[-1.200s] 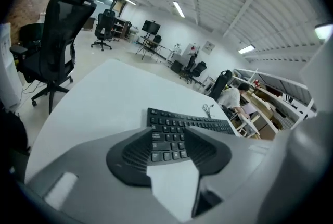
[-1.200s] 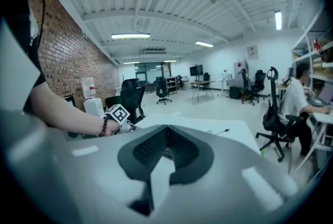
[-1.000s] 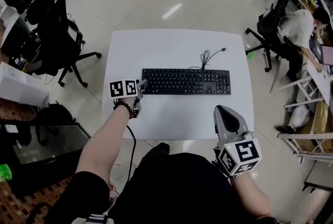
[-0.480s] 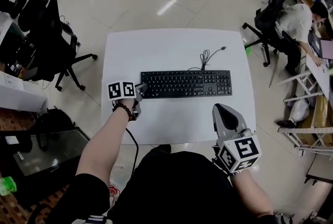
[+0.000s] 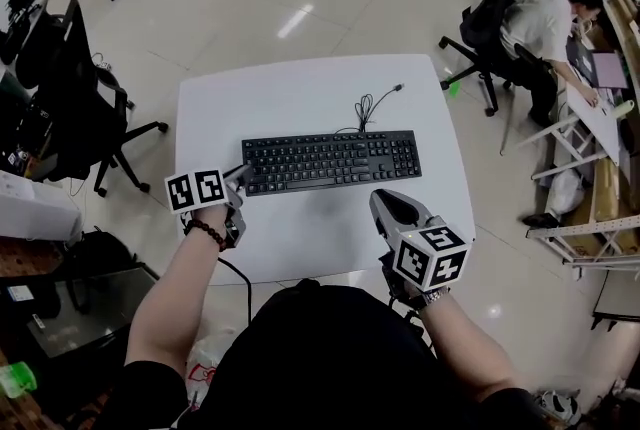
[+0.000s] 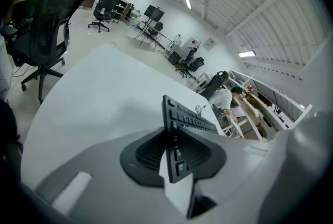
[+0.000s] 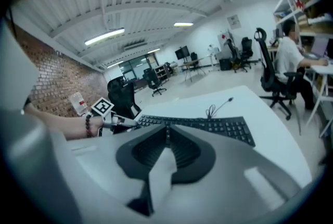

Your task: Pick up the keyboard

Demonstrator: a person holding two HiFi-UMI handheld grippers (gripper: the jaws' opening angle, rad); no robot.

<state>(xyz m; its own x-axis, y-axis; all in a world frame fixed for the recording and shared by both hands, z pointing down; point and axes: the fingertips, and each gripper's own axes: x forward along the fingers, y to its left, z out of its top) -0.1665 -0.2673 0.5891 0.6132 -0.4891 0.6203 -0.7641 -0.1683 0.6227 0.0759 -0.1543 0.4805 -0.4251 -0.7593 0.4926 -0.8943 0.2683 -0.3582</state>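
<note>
My left tongs [image 5: 241,175] are clamped on the left short end of the keyboard [image 5: 330,161]. It lies mid-surface [image 5: 300,88], long axis parallel to the near edge. Right tongs [image 5: 384,202] pinched together, empty, just short of its right half.

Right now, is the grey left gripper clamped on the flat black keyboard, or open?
Clamped: the left gripper has its jaws closed on the left end of the flat black keyboard, seen between them.
</note>
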